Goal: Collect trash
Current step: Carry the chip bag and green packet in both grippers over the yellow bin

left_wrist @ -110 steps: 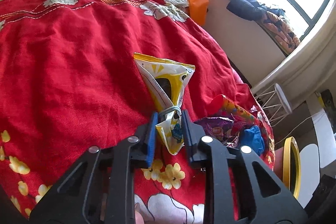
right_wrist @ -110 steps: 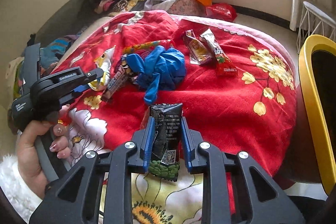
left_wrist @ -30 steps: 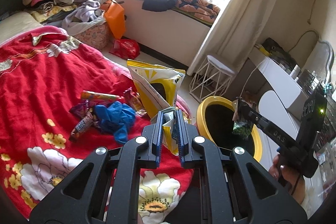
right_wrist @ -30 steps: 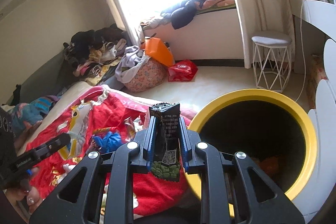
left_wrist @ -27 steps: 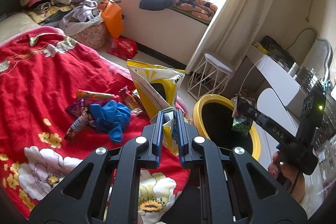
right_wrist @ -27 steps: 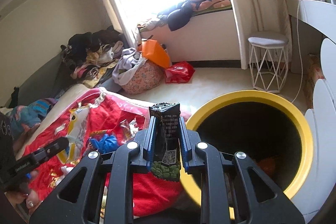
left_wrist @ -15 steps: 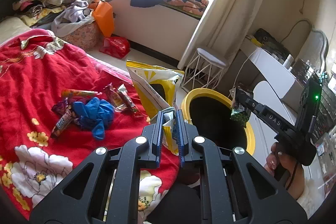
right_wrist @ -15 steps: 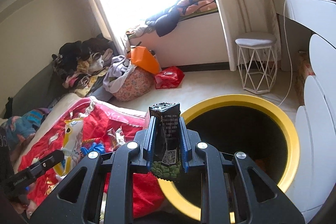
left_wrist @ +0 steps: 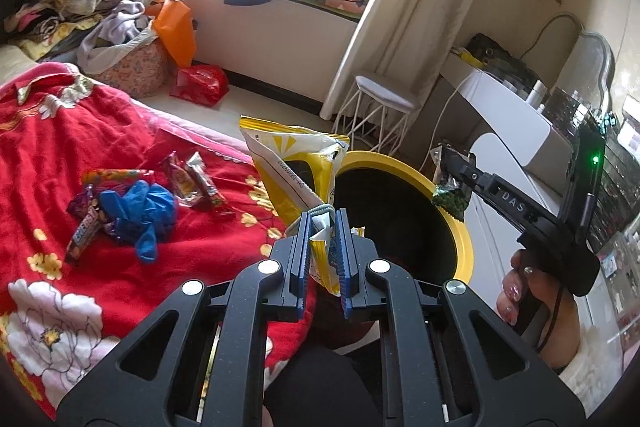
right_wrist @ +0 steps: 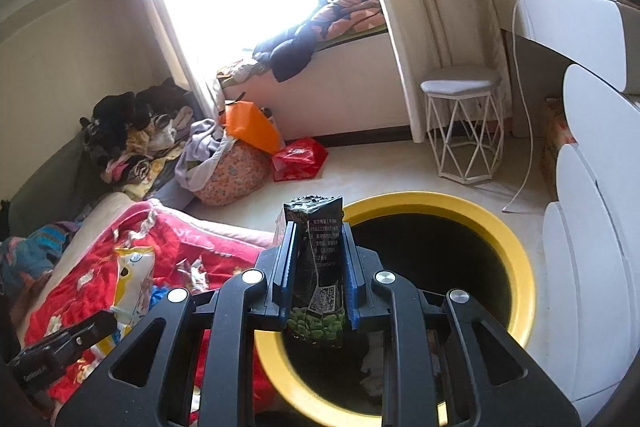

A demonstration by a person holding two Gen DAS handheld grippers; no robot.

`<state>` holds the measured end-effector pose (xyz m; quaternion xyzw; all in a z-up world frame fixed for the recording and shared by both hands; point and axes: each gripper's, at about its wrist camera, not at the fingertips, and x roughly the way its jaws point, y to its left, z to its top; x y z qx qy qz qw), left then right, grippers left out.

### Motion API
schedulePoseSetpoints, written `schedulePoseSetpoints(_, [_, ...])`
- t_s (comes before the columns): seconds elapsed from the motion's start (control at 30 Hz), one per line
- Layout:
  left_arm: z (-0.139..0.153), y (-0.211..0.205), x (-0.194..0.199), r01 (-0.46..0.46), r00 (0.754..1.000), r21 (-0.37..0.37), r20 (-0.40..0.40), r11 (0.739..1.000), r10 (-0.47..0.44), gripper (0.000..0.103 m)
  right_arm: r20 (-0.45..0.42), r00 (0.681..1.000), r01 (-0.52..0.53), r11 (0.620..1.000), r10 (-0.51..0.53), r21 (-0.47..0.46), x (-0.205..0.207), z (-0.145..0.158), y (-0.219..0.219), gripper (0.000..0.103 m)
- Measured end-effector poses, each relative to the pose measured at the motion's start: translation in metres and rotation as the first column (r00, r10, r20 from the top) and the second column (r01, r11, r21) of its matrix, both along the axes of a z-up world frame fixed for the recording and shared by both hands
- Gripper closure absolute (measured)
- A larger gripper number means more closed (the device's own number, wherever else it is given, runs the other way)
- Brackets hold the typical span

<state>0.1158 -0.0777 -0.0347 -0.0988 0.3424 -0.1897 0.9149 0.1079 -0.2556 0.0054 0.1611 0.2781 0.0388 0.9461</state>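
My left gripper is shut on a yellow and white snack bag and holds it over the bed's corner, beside the yellow-rimmed trash bin. My right gripper is shut on a black pea snack packet held above the near rim of the bin. That packet also shows in the left wrist view over the bin's far rim. A blue glove and several candy wrappers lie on the red floral blanket.
A white wire stool stands beyond the bin. A white dresser is on the right. An orange bag, a red bag and a laundry pile lie on the floor by the window seat.
Both grippers have swung from the bed toward the bin, each keeping its packet. The right gripper's packet is now closer over the bin's opening.
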Motion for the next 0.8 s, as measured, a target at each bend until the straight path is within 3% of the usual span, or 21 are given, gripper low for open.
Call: schedulePoseSetpoints(0.8, [-0.025,-0.057,0.012,0.116,0.991,0.019,-0.061,0.993,-0.115,0.095,-0.069,0.992,0.11,0.994,-0.109,0.009,0.007,-0.029,-0.041,0.083])
